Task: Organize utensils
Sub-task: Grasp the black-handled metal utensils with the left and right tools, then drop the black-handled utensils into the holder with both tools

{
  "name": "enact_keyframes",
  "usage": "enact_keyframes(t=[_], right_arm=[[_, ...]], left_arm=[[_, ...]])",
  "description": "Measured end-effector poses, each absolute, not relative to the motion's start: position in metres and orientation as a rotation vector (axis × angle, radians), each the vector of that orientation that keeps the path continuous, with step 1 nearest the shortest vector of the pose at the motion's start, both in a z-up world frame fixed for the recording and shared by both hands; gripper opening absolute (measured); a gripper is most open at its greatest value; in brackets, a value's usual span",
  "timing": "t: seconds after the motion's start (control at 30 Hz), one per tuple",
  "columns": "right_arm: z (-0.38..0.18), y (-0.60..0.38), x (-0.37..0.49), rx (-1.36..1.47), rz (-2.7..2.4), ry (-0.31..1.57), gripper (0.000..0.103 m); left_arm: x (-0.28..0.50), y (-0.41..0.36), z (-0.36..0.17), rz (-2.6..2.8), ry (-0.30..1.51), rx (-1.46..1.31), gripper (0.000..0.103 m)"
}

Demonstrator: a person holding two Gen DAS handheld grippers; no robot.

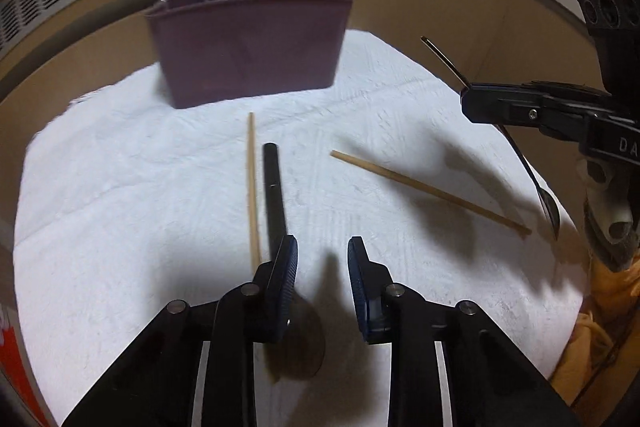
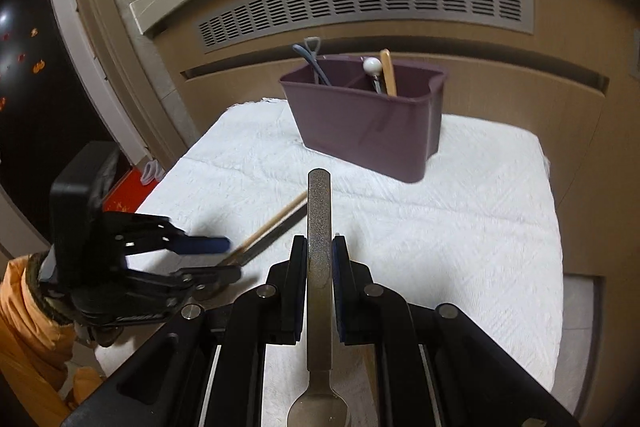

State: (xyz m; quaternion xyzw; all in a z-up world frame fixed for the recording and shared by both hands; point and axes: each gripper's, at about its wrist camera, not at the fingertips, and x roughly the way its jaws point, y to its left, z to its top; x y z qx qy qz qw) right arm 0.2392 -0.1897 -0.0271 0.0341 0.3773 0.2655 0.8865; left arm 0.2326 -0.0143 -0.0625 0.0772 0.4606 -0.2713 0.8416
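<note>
A purple utensil caddy [image 1: 248, 55] [image 2: 360, 123] stands at the far side of the white towel [image 1: 120, 187], with several handles sticking out of it. A black-handled spoon [image 1: 274, 187] lies on the towel beside a wooden chopstick [image 1: 252, 187]. My left gripper [image 1: 322, 247] [image 2: 230, 259] hovers low over the spoon's bowl end, its jaws apart with only towel showing between the pads. A second chopstick [image 1: 432, 193] lies to the right. My right gripper [image 2: 319, 241] [image 1: 468, 95] is shut on the handle of a metal spoon [image 2: 319, 211] [image 1: 536, 179], held above the towel.
A beige panel with a slotted vent [image 2: 360, 7] rises right behind the caddy. The towel's edges [image 2: 556, 227] drop off on the right and near sides. An orange sleeve [image 2: 24, 327] shows behind the left gripper. A red object [image 1: 16, 355] sits off the towel's left edge.
</note>
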Motion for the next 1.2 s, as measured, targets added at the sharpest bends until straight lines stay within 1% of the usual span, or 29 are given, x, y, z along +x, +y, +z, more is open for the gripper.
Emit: enact_keyframes(t=[0.23, 0.43, 0.57, 0.63, 0.67, 0.73, 0.8, 0.83, 0.87, 0.9, 1.03, 1.2], right_arm=[[-0.040, -0.197, 0.237, 0.107, 0.573, 0.785, 0.012], [-0.045, -0.200, 0.236, 0.121, 0.574, 0.789, 0.012], [-0.046, -0.199, 0.236, 0.122, 0.573, 0.793, 0.012], [-0.045, -0.200, 0.235, 0.121, 0.574, 0.790, 0.012], [-0.044, -0.200, 0.235, 0.121, 0.574, 0.789, 0.012], [-0.044, -0.198, 0.235, 0.120, 0.575, 0.790, 0.012], [-0.043, -0.196, 0.233, 0.115, 0.573, 0.790, 0.012], [-0.042, -0.195, 0.232, 0.111, 0.570, 0.788, 0.012], [-0.042, -0.194, 0.231, 0.105, 0.564, 0.786, 0.012], [-0.042, -0.192, 0.228, 0.092, 0.550, 0.782, 0.012], [-0.044, -0.189, 0.218, 0.052, 0.514, 0.780, 0.012], [-0.040, -0.191, 0.211, 0.068, 0.518, 0.797, 0.012]], left_arm=[[0.269, -0.021, -0.073, -0.494, 1.066, 0.176, 0.027], [0.279, -0.029, -0.079, -0.505, 1.111, 0.235, 0.027], [0.296, -0.028, -0.078, -0.497, 1.150, 0.215, 0.027], [0.301, -0.029, -0.078, -0.500, 1.165, 0.218, 0.028], [0.301, -0.032, -0.078, -0.505, 1.168, 0.237, 0.031], [0.298, -0.039, -0.078, -0.502, 1.165, 0.283, 0.031], [0.292, -0.043, -0.078, -0.487, 1.146, 0.306, 0.031], [0.289, -0.043, -0.078, -0.476, 1.128, 0.298, 0.027], [0.285, -0.042, -0.078, -0.466, 1.107, 0.287, 0.015], [0.280, -0.039, -0.078, -0.457, 1.083, 0.263, 0.012], [0.251, -0.024, -0.069, -0.402, 0.972, 0.137, 0.012], [0.212, 0.006, -0.035, -0.390, 0.826, -0.067, 0.012]])
